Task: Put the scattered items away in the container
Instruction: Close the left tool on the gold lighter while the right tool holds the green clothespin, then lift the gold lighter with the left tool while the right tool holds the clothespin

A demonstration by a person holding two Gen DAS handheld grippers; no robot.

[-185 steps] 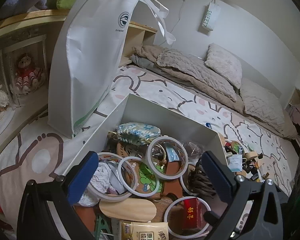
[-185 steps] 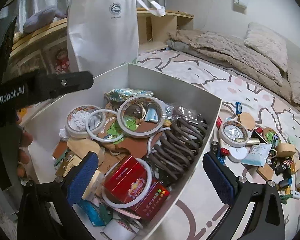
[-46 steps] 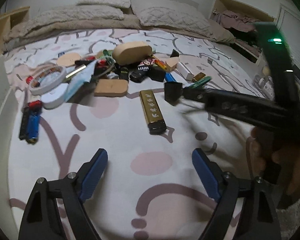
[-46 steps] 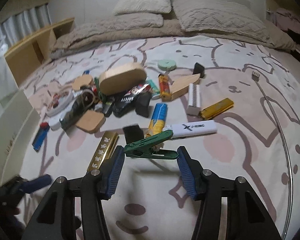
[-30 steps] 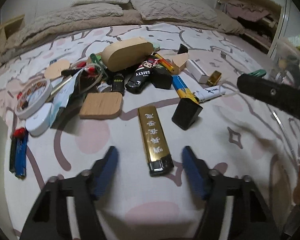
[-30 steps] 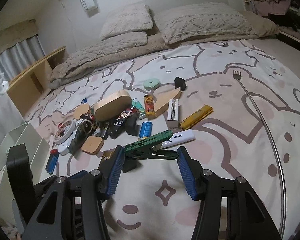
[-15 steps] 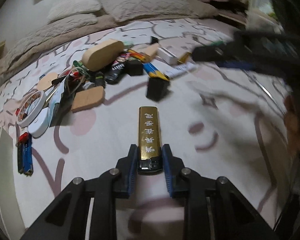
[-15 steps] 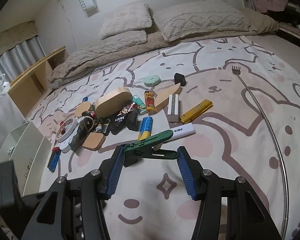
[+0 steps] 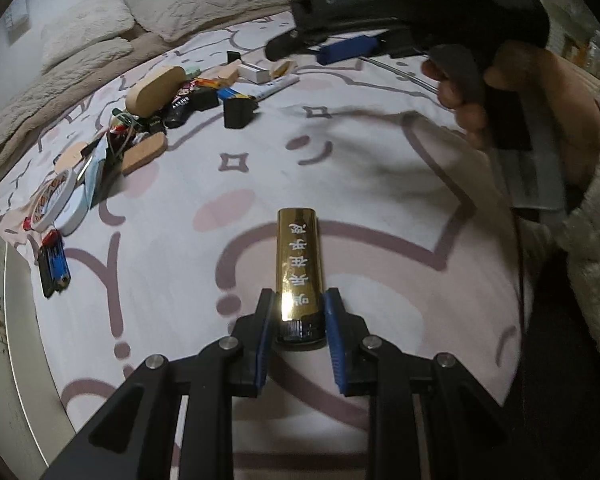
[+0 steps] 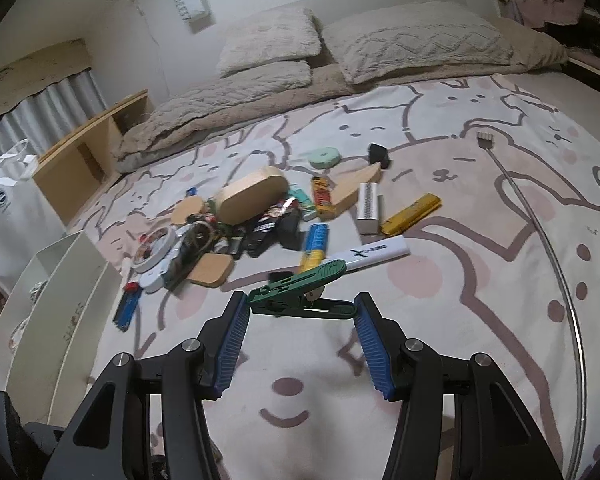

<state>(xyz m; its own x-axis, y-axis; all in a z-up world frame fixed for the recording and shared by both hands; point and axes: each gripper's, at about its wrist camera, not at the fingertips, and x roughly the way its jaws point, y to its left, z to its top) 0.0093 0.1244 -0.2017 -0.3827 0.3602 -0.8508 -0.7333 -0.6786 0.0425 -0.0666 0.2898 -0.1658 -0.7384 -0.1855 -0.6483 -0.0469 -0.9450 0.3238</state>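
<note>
My left hand-held gripper [image 9: 299, 322] is clamped on the gold lighter [image 9: 299, 264], its blue pads pressed against the dark cap end while the gold body sticks out ahead over the bed cover [image 9: 172, 264]. My right hand-held gripper [image 10: 300, 320] holds the green clip [image 10: 300, 292] crosswise between half-spread jaws, each blue pad against one end of it. From the left view I see the right hand-held gripper's black body up in the top right, gripped by a hand [image 9: 520, 92] in a pale fuzzy sleeve. The white container [image 10: 56, 304] sits at the left edge of the right view, on the bed beside a white paper bag [image 10: 8, 208]. The scattered items are piled between it and the pillows [image 10: 416, 40]: a wooden oval box [image 10: 252, 194], a roll of tape [image 10: 156, 250], a white stick marked with an X [image 10: 368, 254], a blue lighter [image 10: 314, 248], a yellow lighter [image 10: 412, 208] and a blue lighter [image 10: 126, 308] lying just beside the container. A long metal back scratcher [image 10: 540, 232] curves along the right side of the bed, well apart from the pile.
</note>
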